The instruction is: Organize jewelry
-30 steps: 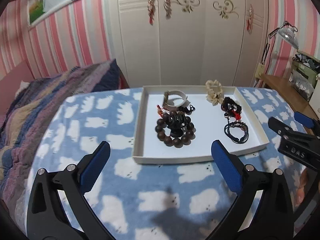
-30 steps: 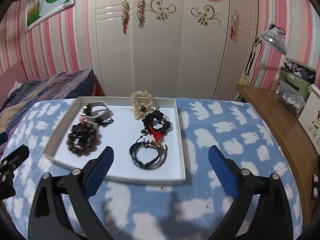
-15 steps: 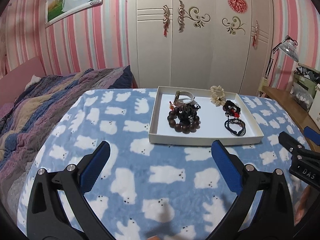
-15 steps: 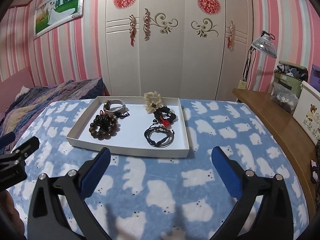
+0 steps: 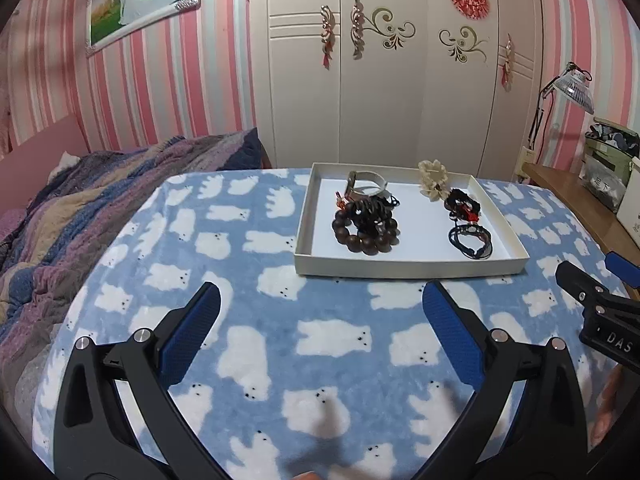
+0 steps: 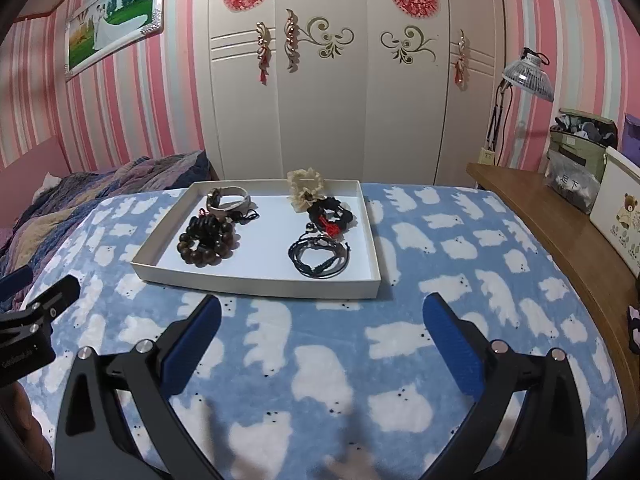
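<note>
Both the left gripper [image 5: 320,308] and right gripper [image 6: 320,312] hover empty, jaws spread wide over the blanket's [image 6: 312,368] near edge, while beyond them the white tray [image 6: 256,280] holds every bracelet [image 6: 206,246] in two rows, so sorting looks about finished.

Black cord bracelets [image 6: 319,255] tangle; strand count unclear

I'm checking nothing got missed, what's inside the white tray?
The white tray holds a brown bead bracelet, black cords, a cream flower piece, and more bands. Anything underneath is hidden.
</note>
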A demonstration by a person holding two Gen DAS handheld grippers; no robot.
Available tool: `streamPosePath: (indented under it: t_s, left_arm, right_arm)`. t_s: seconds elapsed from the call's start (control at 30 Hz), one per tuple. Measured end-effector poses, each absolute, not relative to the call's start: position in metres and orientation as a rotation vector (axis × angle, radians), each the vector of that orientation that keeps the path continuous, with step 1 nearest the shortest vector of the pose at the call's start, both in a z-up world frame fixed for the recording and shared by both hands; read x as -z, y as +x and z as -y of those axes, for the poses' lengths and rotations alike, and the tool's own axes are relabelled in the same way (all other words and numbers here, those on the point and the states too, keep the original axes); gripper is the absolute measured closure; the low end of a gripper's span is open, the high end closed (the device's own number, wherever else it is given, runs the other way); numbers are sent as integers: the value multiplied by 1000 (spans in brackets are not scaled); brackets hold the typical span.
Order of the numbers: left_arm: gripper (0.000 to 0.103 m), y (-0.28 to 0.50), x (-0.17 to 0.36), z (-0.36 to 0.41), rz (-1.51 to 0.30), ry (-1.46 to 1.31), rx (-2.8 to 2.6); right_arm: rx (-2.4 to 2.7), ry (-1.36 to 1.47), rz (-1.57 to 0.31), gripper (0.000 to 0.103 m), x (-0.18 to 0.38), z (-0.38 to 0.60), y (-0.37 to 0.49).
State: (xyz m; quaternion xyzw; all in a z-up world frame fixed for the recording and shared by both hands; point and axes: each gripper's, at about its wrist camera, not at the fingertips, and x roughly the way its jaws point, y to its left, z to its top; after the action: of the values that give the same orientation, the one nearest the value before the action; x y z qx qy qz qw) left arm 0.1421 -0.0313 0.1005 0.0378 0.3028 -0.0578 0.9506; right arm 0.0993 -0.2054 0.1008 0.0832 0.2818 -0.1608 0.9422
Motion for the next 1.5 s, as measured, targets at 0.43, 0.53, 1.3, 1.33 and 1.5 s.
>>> streamPosePath:
  t_s: [0.43, 0.53, 1.3, 1.33, 1.5]
  left_arm:
    - [3, 147, -94, 29, -637, 73, 109]
    - [3, 147, -94, 29, -638, 71, 113]
    - [3, 144, -95, 31, -623, 86, 105]
    - [3, 144, -95, 31, -622, 86, 104]
    - [3, 144, -94, 30, -622, 85, 102]
  right_arm:
    - [381, 148, -587, 2, -90, 207, 108]
    - [383, 146, -585, 2, -90, 207, 108]
    - [397, 124, -580, 2, -92, 205, 106]
    - [397, 123, -580, 2, -92, 205, 106]
    - [397, 124, -580, 2, -92, 205, 106]
